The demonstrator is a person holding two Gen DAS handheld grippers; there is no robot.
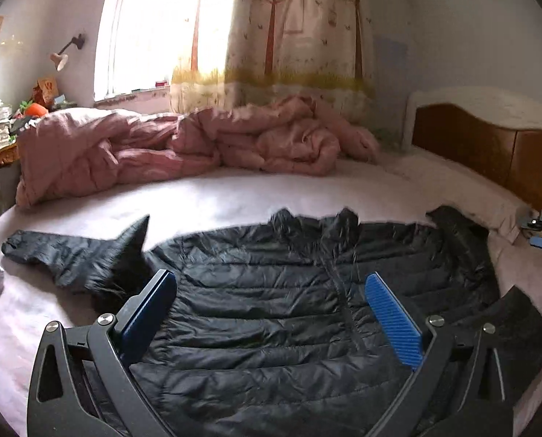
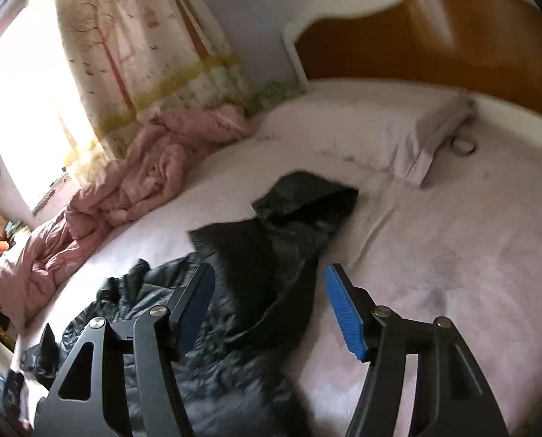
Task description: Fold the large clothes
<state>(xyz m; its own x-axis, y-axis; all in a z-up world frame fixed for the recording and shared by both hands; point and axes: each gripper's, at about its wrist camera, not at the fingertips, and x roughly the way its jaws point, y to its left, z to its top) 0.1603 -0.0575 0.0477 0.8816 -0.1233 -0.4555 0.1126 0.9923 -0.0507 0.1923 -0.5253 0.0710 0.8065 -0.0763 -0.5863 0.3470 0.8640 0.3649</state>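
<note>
A black puffer jacket (image 1: 271, 291) lay spread on the bed (image 1: 216, 196); the left gripper (image 1: 271, 309) jaws stood wide apart, empty; the right gripper (image 2: 271, 309) jaws were parted, gripping nothing.

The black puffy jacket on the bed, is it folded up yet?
Not yet. The black jacket lies spread front-up on the bed, one sleeve stretched sideways, the other sleeve bunched.

We see daylight flooding through the window (image 1: 154, 36), blown out to white glare; both fisheye views bend at dark corners, and the right wrist view is motion-blurred.
</note>
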